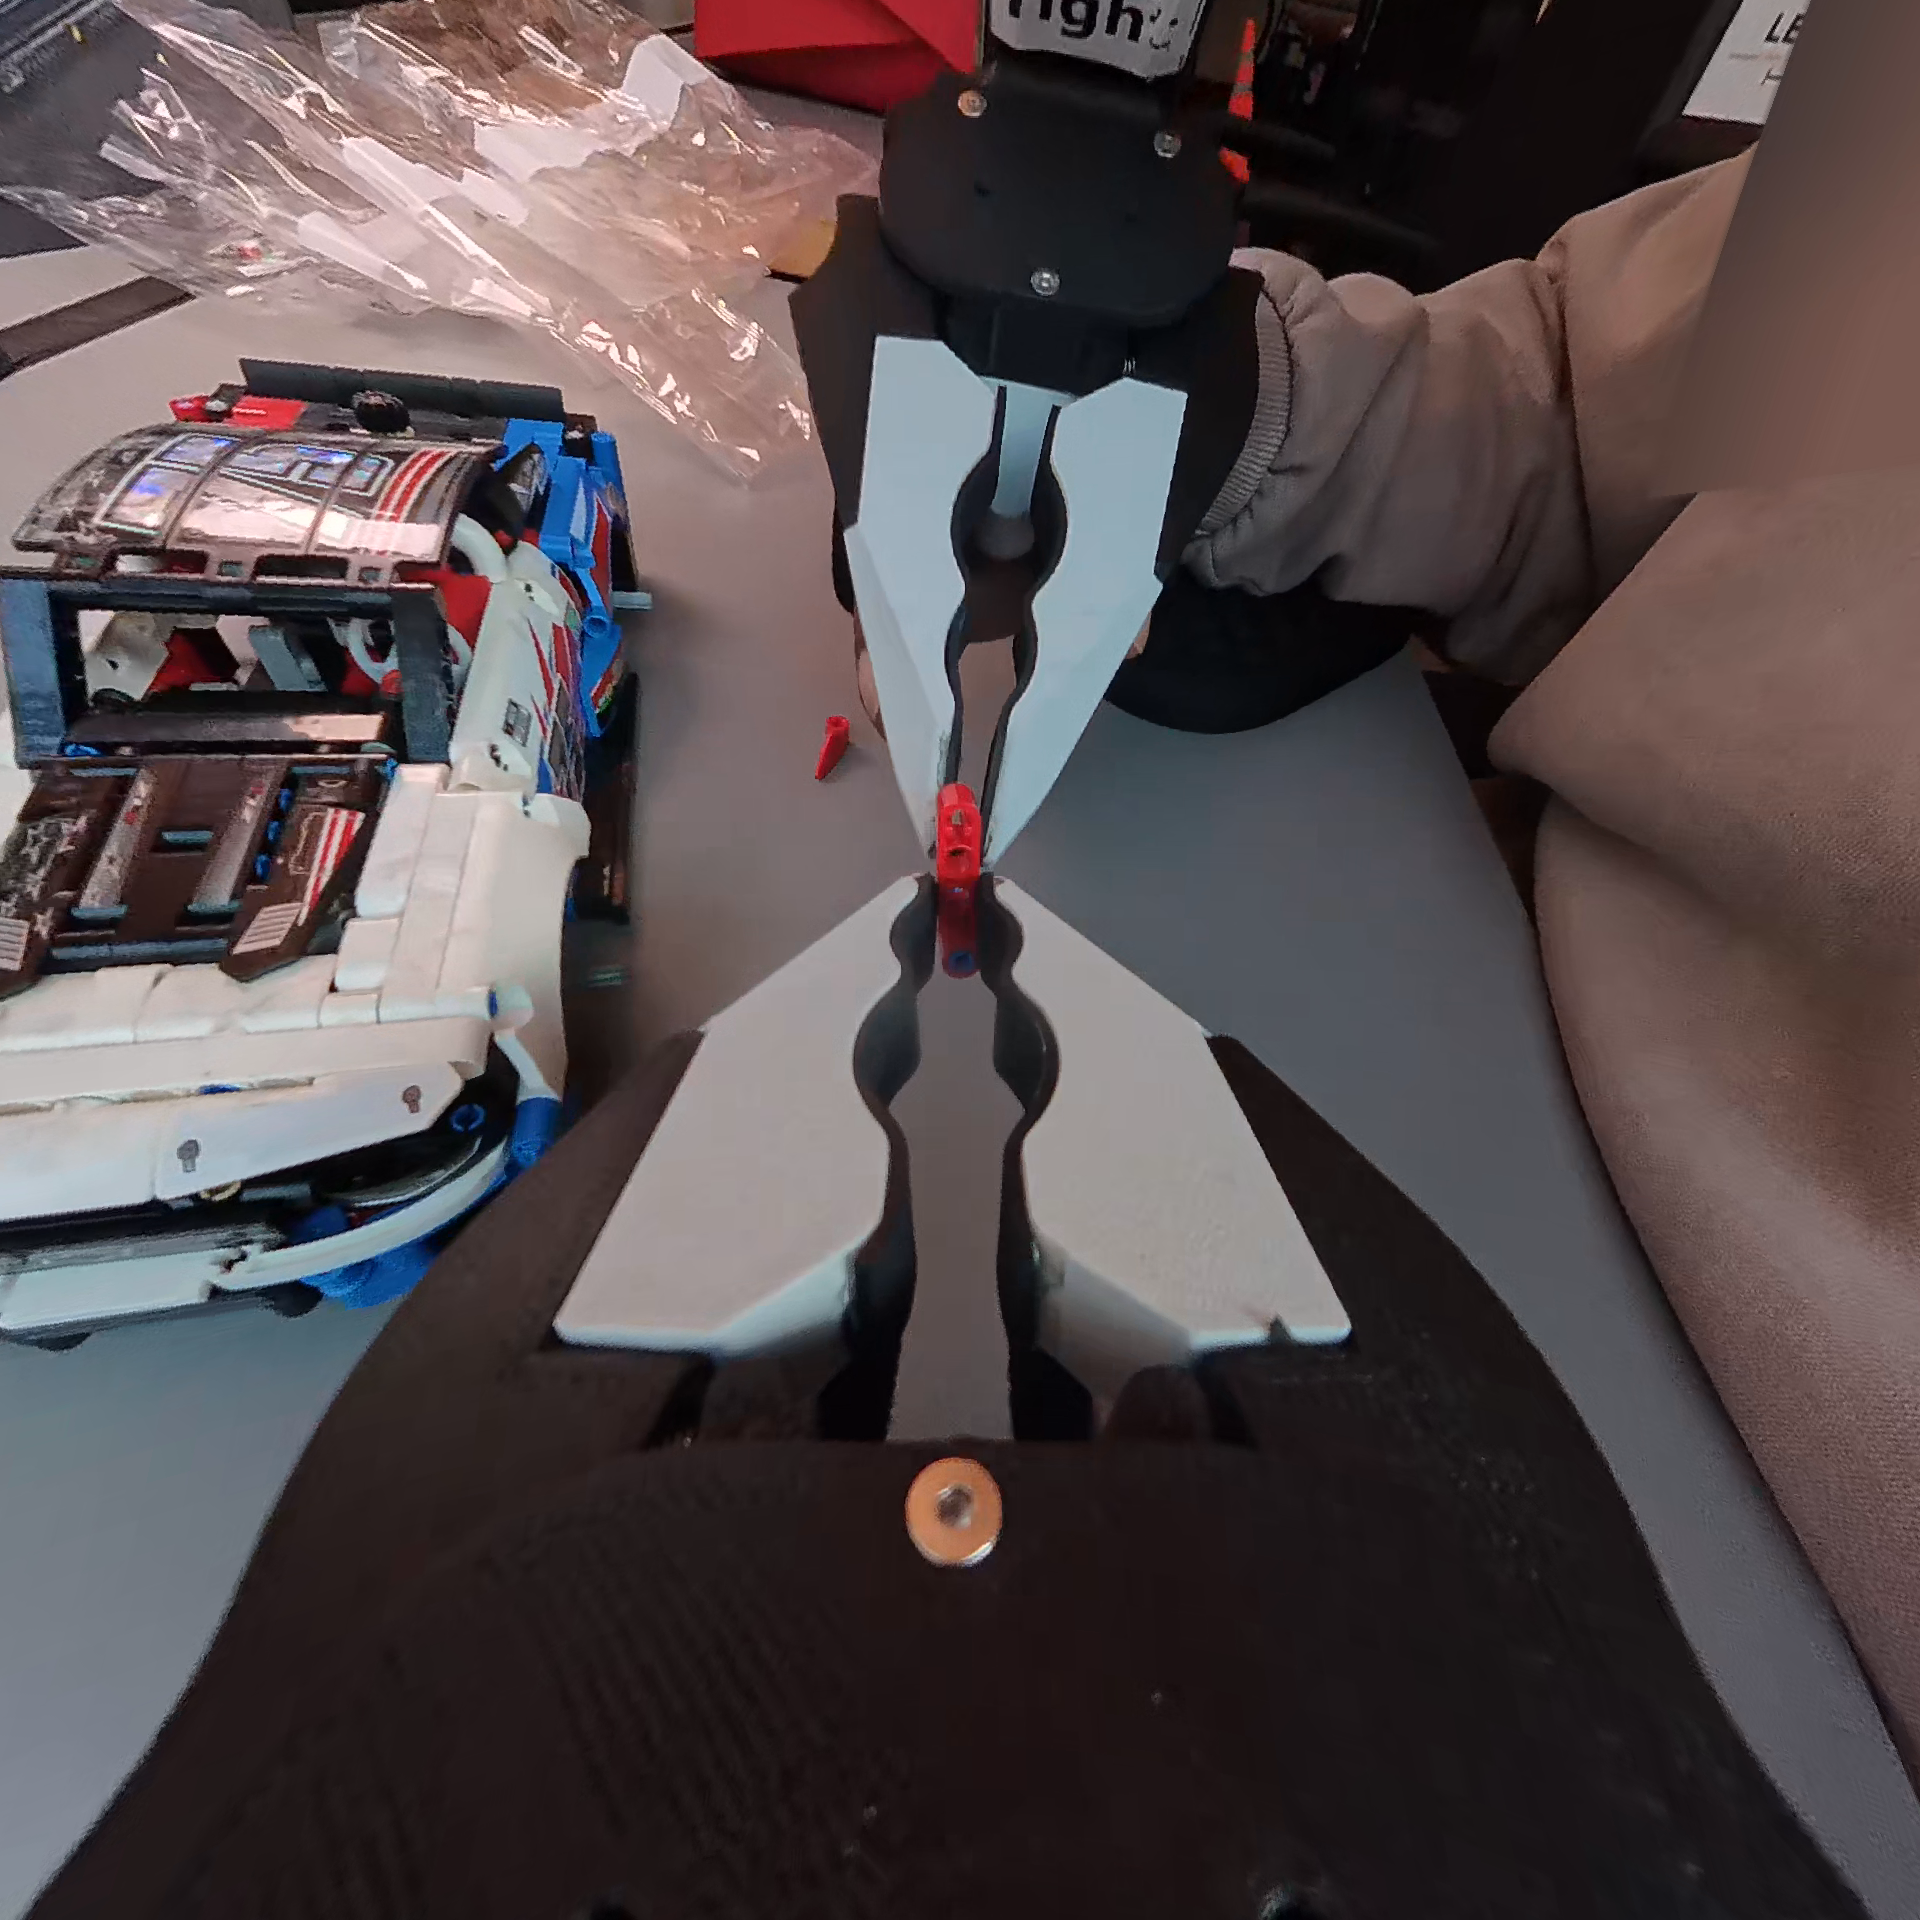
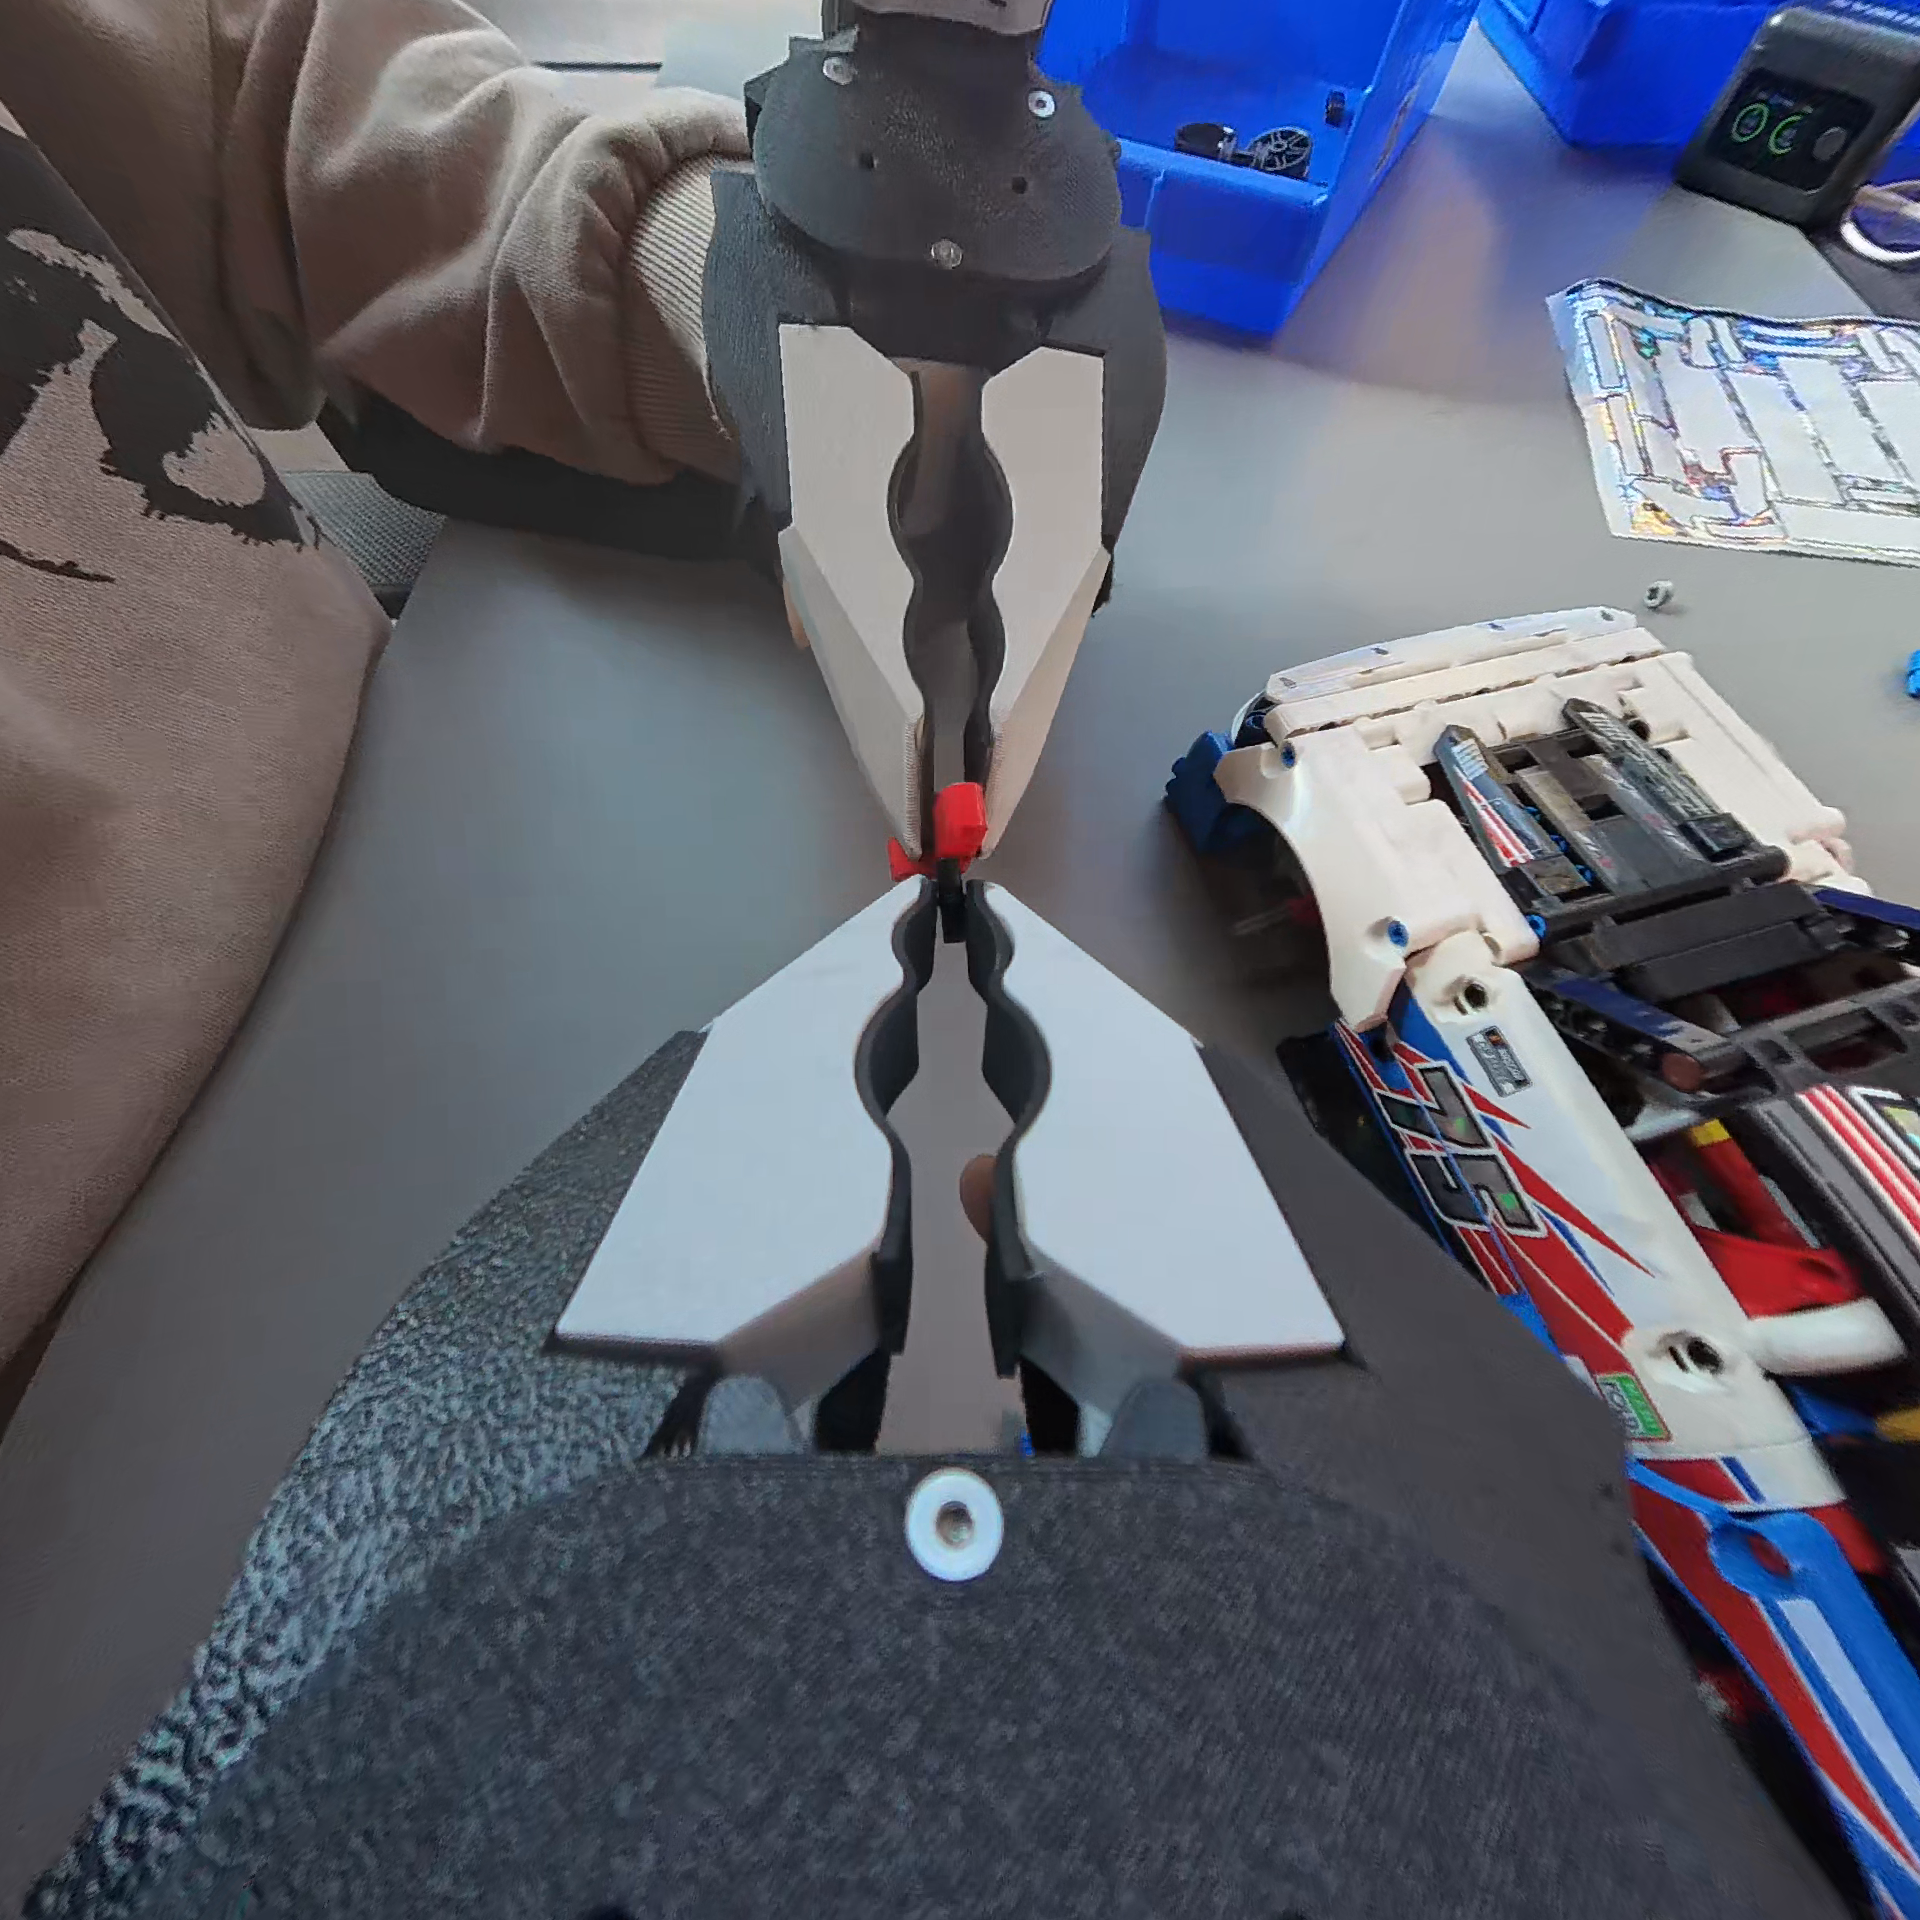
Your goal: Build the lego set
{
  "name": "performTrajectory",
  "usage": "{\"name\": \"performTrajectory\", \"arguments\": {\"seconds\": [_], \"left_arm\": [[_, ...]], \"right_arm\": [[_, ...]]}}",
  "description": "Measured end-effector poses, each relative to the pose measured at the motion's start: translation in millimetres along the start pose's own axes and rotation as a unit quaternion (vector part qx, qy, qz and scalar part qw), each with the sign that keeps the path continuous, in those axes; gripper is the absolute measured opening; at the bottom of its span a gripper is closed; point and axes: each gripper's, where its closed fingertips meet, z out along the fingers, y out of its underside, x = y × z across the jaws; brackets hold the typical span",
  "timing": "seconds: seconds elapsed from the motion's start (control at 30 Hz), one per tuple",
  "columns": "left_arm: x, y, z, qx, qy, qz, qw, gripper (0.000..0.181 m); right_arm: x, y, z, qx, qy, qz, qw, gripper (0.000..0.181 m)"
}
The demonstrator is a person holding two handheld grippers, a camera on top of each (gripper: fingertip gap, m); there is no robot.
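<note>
My two grippers meet tip to tip above the grey table (image 1: 1247,935), both on a small red lego assembly. My left gripper (image 1: 954,896) is shut on its lower red part (image 1: 956,930), which carries a blue pin. My right gripper (image 1: 961,831) comes from above and is shut on the upper red part (image 1: 956,821). In the right wrist view my right gripper (image 2: 951,902) pinches a small dark stub (image 2: 950,914) of the assembly. There the left gripper (image 2: 951,821) holds the red part (image 2: 958,816). The white, blue and red lego car (image 1: 291,852) stands to the left, and it also shows in the right wrist view (image 2: 1558,987).
A loose red piece (image 1: 831,743) lies near the car. Crumpled clear plastic bags (image 1: 468,208) lie at the back. Blue parts bins (image 2: 1247,156), a sticker sheet (image 2: 1745,426) and a small device with a screen (image 2: 1787,135) are beyond the car. A person's beige sleeves (image 1: 1507,416) flank the grippers. Left tips and right tips are each some 12 cm from the loose red piece (image 1: 831,743).
</note>
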Motion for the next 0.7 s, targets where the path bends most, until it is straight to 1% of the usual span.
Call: {"name": "performTrajectory", "arguments": {"seconds": [0.17,0.4,0.7], "left_arm": [[3.8,11.2,7.6,-0.044,-0.004,0.035,0.998,0.005],[4.7,41.0,21.6,-0.152,-0.014,0.091,0.984,0.006],[2.1,45.8,15.3,-0.164,0.001,0.062,0.985,0.011]], "right_arm": [[-2.2,10.5,1.0,-0.028,-0.004,-0.012,1.0,0.003],[-9.2,39.2,9.2,-0.089,-0.017,-0.01,0.996,0.003],[-7.9,39.1,9.5,-0.085,-0.011,-0.006,0.996,0.002]]}}
